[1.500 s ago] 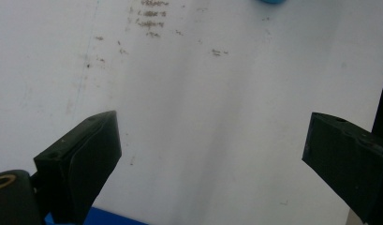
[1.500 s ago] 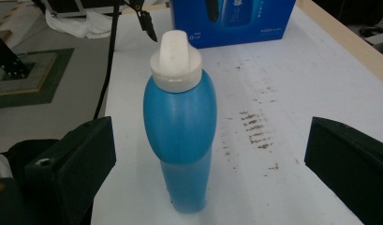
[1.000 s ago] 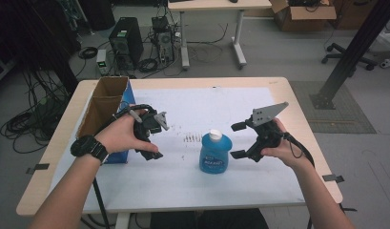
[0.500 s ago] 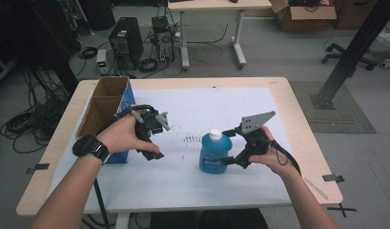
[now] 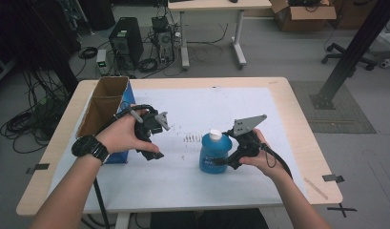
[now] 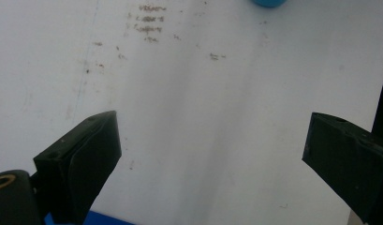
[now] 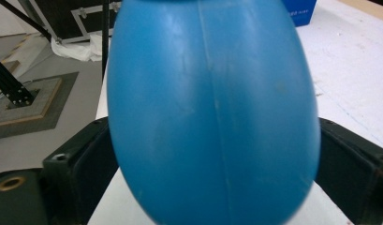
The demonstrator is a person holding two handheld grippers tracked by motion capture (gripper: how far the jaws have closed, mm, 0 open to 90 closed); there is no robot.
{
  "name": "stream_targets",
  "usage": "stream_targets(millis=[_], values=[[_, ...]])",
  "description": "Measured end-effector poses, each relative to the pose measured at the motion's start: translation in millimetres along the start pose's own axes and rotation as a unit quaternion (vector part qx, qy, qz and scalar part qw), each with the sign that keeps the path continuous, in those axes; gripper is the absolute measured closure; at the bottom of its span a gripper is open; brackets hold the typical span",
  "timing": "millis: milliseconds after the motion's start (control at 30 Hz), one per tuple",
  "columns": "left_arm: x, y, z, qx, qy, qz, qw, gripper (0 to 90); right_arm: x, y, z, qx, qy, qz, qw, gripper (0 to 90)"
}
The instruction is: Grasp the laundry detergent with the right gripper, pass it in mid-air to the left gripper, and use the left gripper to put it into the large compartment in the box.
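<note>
Your right gripper (image 5: 220, 161) has closed in from the right since a second ago; its jaws now flank the blue bottle (image 5: 214, 152) mid-table, contact unclear. Your left gripper (image 5: 154, 138) hovers spread over bare white mat (image 5: 192, 105), beside the cardboard box (image 5: 101, 107).

- A grey floor (image 5: 288, 57) is extending around the work table (image 5: 297, 119), which is carrying a white sheet over a light wooden top.
- A second table (image 5: 216, 5) is standing behind on white legs — a cardboard box (image 5: 302, 12) is resting beside it.
- A black computer tower (image 5: 126, 43) and tangled cables (image 5: 21, 124) are lying at left.
- A black diagonal strut (image 5: 354, 52) is rising at right — an office-chair base (image 5: 347, 55) is sitting behind it.
</note>
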State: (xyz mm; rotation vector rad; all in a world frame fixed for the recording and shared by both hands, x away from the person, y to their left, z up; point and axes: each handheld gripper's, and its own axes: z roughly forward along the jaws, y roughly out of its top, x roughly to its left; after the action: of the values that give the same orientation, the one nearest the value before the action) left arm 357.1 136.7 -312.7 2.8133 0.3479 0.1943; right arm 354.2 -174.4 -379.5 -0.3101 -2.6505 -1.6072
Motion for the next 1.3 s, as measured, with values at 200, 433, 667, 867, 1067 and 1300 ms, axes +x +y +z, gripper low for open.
stream_targets(millis=[200, 433, 667, 867, 1067, 1300], values=[[0.2, 0.2, -0.2, 0.0, -0.001, 0.0, 1.0, 4.9, -0.2, 0.5, 0.3, -0.007, 0.001, -0.002, 1.0, 11.8], [0.1, 1.4, 1.2, 0.002, -0.003, 0.001, 1.0, 4.9, -0.4, -0.6, 3.5, -0.009, 0.0, -0.003, 1.0, 15.1], [0.4, 2.0, 2.0, 0.002, -0.004, 0.002, 1.0, 4.9, -1.1, -0.7, 3.5, -0.014, 0.002, -0.001, 0.9999, 18.8], [1.2, 2.6, -0.1, 0.001, -0.002, 0.003, 1.0, 4.9, -1.5, -1.1, 3.0, -0.019, 0.001, -0.003, 0.9998, 22.9], [0.8, 2.8, 0.5, -0.001, -0.002, 0.003, 1.0, 4.9, -1.0, -1.0, 4.7, -0.018, 0.004, -0.005, 0.9998, 25.4], [1.4, 2.6, 0.8, 0.001, -0.002, 0.003, 1.0, 4.9, -2.0, -1.7, 5.7, -0.016, 0.008, -0.004, 0.9998, 27.3]])
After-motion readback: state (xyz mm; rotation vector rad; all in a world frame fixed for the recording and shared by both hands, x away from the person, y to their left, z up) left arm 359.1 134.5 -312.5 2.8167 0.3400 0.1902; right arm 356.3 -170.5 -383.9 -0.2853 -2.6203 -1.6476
